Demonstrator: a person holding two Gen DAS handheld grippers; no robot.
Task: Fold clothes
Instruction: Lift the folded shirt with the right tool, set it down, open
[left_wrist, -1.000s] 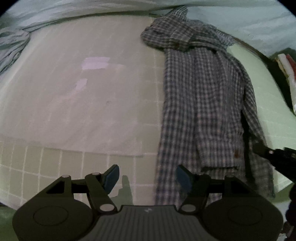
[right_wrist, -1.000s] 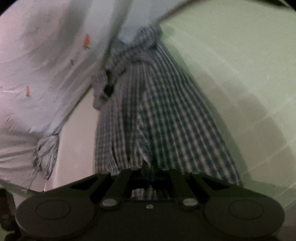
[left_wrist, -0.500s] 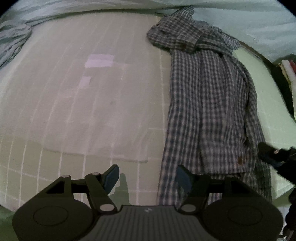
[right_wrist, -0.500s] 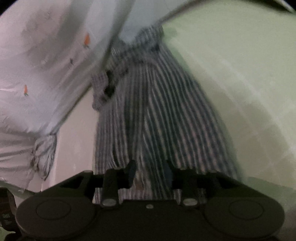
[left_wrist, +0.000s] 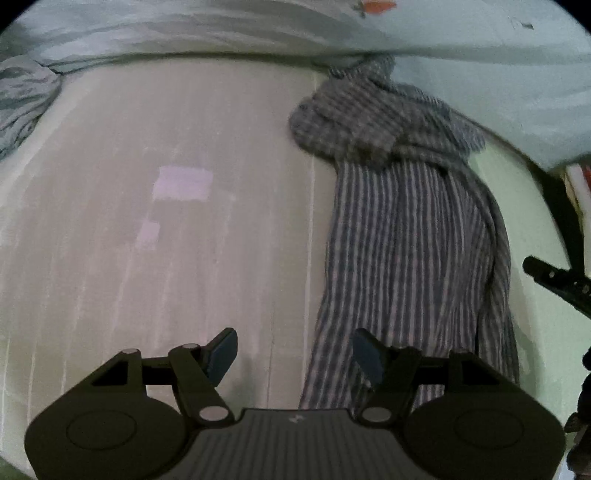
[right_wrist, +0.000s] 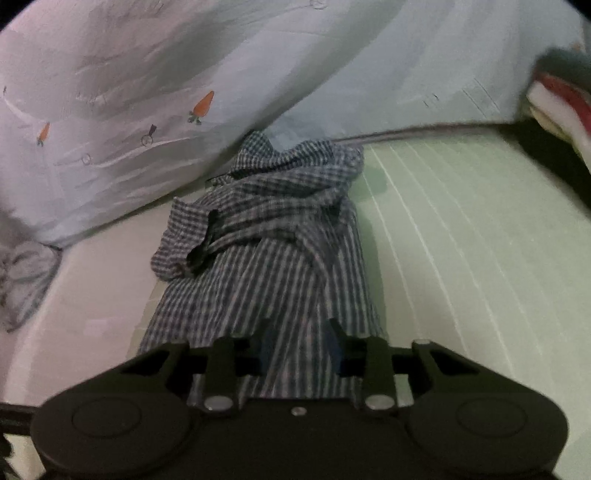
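A checked shirt (right_wrist: 269, 266) is laid lengthwise; the left gripper (left_wrist: 293, 354) is spread wide and empty, the right gripper (right_wrist: 299, 343) has just been closing slightly, is narrowly parted, nothing clamped; the hem should be gripped evenly.

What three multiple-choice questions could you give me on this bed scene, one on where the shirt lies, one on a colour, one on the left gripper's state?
1. The checked shirt lies:
A. on the bed
B. on a hanger
C. in a basket

2. The carrots printed on the pale quilt are:
A. blue
B. orange
C. black

3. The left gripper is:
A. shut on the shirt
B. shut on the quilt
C. open, holding nothing

Answers: 1 A, it stretches along the grid-lined sheet; 2 B, orange carrots show on the quilt; 3 C, its fingers stand apart with nothing between them.
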